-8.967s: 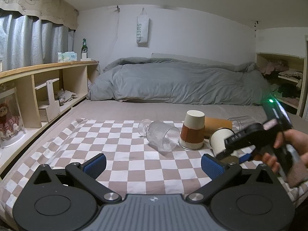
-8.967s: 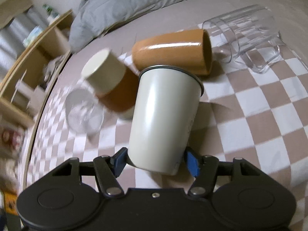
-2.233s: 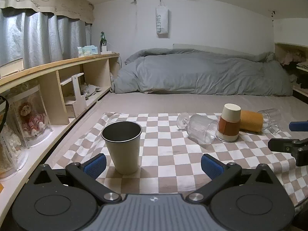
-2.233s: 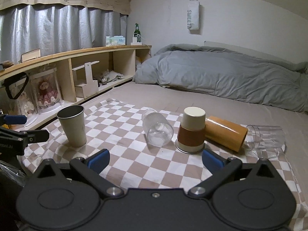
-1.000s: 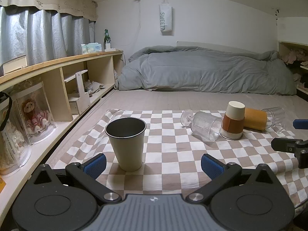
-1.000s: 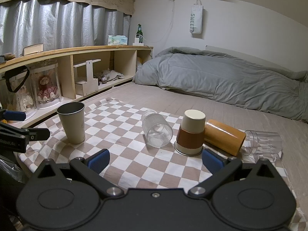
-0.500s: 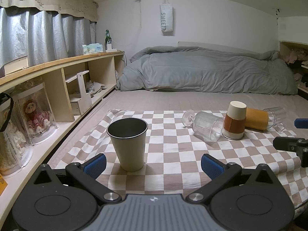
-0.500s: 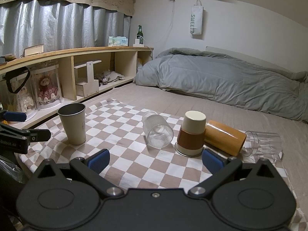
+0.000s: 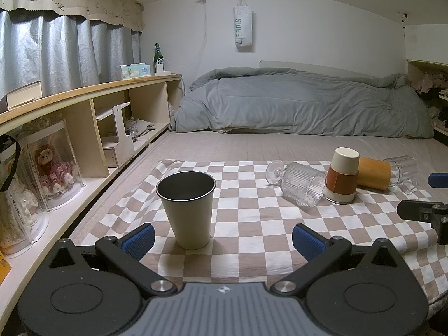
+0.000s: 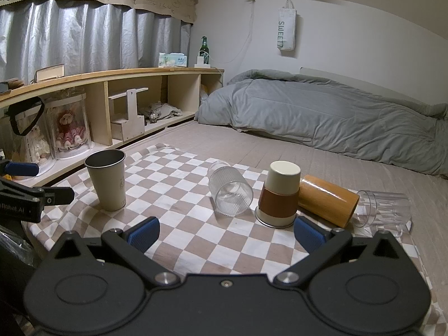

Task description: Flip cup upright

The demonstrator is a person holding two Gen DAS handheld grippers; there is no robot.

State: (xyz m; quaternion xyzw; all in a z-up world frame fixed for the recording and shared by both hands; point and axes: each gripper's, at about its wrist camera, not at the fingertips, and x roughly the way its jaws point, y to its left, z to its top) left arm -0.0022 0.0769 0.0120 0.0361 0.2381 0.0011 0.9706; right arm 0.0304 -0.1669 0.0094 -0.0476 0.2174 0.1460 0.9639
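A cream metal cup [image 9: 189, 210] stands upright on the checkered cloth [image 9: 252, 215], just ahead of my left gripper [image 9: 222, 239], which is open and empty. In the right wrist view the same cup [image 10: 107, 180] stands at the left. A ribbed stemmed glass [image 10: 229, 191] lies on its side. A cream and brown cup [image 10: 278, 194] stands upside down. An orange cup [image 10: 327, 200] and a clear mug [image 10: 385, 210] lie on their sides. My right gripper [image 10: 225, 233] is open and empty, back from these cups.
The cloth lies on a bed with a grey duvet [image 9: 302, 106] at the far end. A wooden shelf unit [image 9: 84, 117] with doll cases runs along the left. The right gripper's fingers [image 9: 420, 212] show at the right edge of the left wrist view.
Both grippers have drifted slightly; the view has shifted a little. The cups have not moved in the last second.
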